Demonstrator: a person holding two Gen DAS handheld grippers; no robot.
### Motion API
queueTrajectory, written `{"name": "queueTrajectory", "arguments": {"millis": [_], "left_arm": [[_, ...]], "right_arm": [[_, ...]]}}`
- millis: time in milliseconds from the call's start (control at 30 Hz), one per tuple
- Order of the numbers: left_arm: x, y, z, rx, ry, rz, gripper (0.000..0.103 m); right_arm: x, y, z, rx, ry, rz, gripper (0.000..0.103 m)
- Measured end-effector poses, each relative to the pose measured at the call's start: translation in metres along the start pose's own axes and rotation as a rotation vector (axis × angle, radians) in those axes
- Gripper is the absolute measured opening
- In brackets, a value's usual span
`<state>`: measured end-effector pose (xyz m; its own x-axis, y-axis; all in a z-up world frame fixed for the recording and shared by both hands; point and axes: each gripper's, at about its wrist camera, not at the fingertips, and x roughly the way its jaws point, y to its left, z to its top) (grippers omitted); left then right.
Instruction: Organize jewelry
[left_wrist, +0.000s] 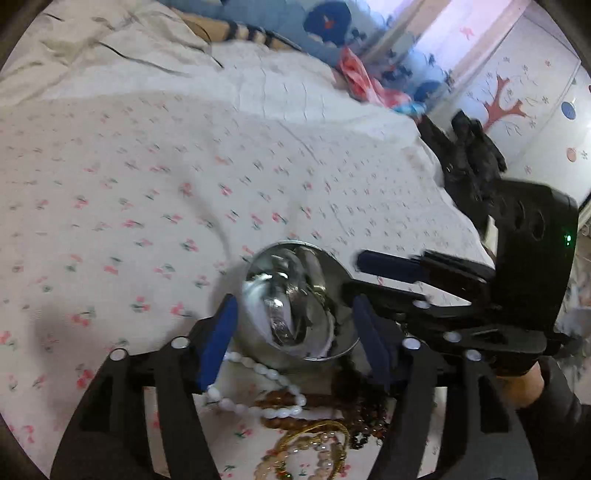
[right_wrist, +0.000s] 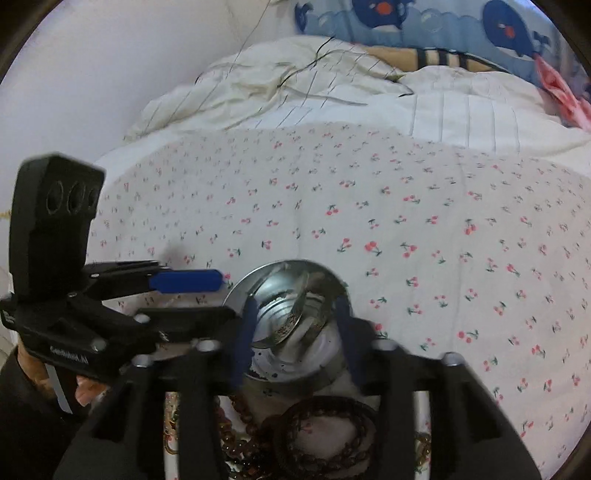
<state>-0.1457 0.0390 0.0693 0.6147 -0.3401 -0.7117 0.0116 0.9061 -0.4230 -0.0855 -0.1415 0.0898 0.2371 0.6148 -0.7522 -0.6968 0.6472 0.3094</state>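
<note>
Beside the steel bowl (left_wrist: 295, 302) on the cherry-print bedsheet (left_wrist: 129, 192), on the side nearer both cameras, lies the jewelry: a white bead string (left_wrist: 255, 391), brown bead bracelets (right_wrist: 321, 432) and gold bangles (left_wrist: 321, 439), heaped together and overlapping. The bowl itself already holds what looks like a silver band or two, but the shiny wall mirrors so much that I cannot count them.

The left gripper (left_wrist: 295, 339) stands with its jaws partly apart, astride the bowl and holding nothing; the white string runs just under its left finger. The right gripper (right_wrist: 295, 339) is likewise partly spread over the bowl, nothing between its pads.

By my judgement the bead strings are light and limp: they will sag and swing, and one may drag a neighbour along, so pinching a free outer loop is safest. The bangles look stiff, thin and slippery; gripping across the hoop's wire should serve best.

Much of the heap is cut off at the bottom edge of both views and covered by the gripper frames, and motion blur softens the beads.
</note>
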Motion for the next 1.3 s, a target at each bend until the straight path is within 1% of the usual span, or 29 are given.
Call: {"name": "queueTrajectory", "arguments": {"millis": [33,100,133,200,233,267,300,367,433,533,667,833,900,1000,1033,1100,1167,1233,1300], "left_arm": [[-0.004,0.0,0.0,0.003,-0.004,0.009,0.068],[-0.02,-0.006,-0.005,0.024,-0.02,0.068,0.073],[-0.03,-0.013,-0.011,0.06,-0.038,0.115,0.075],[-0.042,-0.027,-0.024,0.133,-0.066,0.226,0.078],[-0.045,-0.037,-0.035,0.189,-0.065,0.285,0.078],[-0.045,-0.041,-0.041,0.218,-0.057,0.314,0.078],[-0.043,-0.047,-0.05,0.252,-0.043,0.361,0.079],[-0.04,-0.054,-0.065,0.286,-0.018,0.409,0.079],[-0.038,-0.058,-0.074,0.288,0.002,0.423,0.078],[-0.038,-0.061,-0.082,0.275,0.003,0.457,0.078],[-0.04,-0.059,-0.086,0.283,-0.006,0.49,0.079],[-0.037,-0.054,-0.086,0.281,0.002,0.521,0.079],[-0.035,-0.055,-0.087,0.292,0.008,0.545,0.079],[-0.032,-0.056,-0.088,0.303,0.026,0.547,0.079],[-0.033,-0.054,-0.088,0.29,0.04,0.507,0.079],[-0.041,-0.044,-0.085,0.228,0.052,0.397,0.079],[-0.053,-0.026,-0.081,0.12,0.048,0.279,0.079],[-0.063,-0.008,-0.079,0.034,0.029,0.226,0.08],[-0.067,0.004,-0.08,-0.019,0.016,0.184,0.08]], "right_arm": [[-0.01,-0.004,-0.003,0.027,-0.018,0.022,0.045],[-0.031,-0.009,-0.011,0.07,-0.044,0.068,0.047],[-0.039,-0.01,-0.016,0.079,-0.05,0.077,0.051],[-0.059,-0.008,-0.035,0.067,-0.054,0.101,0.052],[-0.065,-0.006,-0.043,0.059,-0.054,0.105,0.052],[-0.072,-0.005,-0.056,0.055,-0.051,0.112,0.052],[-0.075,-0.004,-0.064,0.064,-0.047,0.121,0.052],[-0.078,-0.007,-0.081,0.105,-0.038,0.141,0.052],[-0.077,-0.01,-0.089,0.125,-0.026,0.146,0.052],[-0.071,-0.009,-0.087,0.124,-0.011,0.142,0.052],[-0.065,-0.007,-0.09,0.095,0.004,0.115,0.052],[-0.062,-0.011,-0.093,0.093,0.01,0.097,0.052],[-0.061,-0.013,-0.093,0.093,0.009,0.092,0.056],[-0.063,-0.015,-0.093,0.084,0.005,0.075,0.058],[-0.063,-0.016,-0.091,0.076,0.004,0.055,0.058],[-0.065,-0.024,-0.089,0.075,0.006,0.005,0.058],[-0.067,-0.038,-0.086,0.105,0.003,-0.018,0.058],[-0.067,-0.053,-0.083,0.119,0.011,-0.042,0.058],[-0.064,-0.059,-0.081,0.114,0.028,-0.036,0.058]]}}
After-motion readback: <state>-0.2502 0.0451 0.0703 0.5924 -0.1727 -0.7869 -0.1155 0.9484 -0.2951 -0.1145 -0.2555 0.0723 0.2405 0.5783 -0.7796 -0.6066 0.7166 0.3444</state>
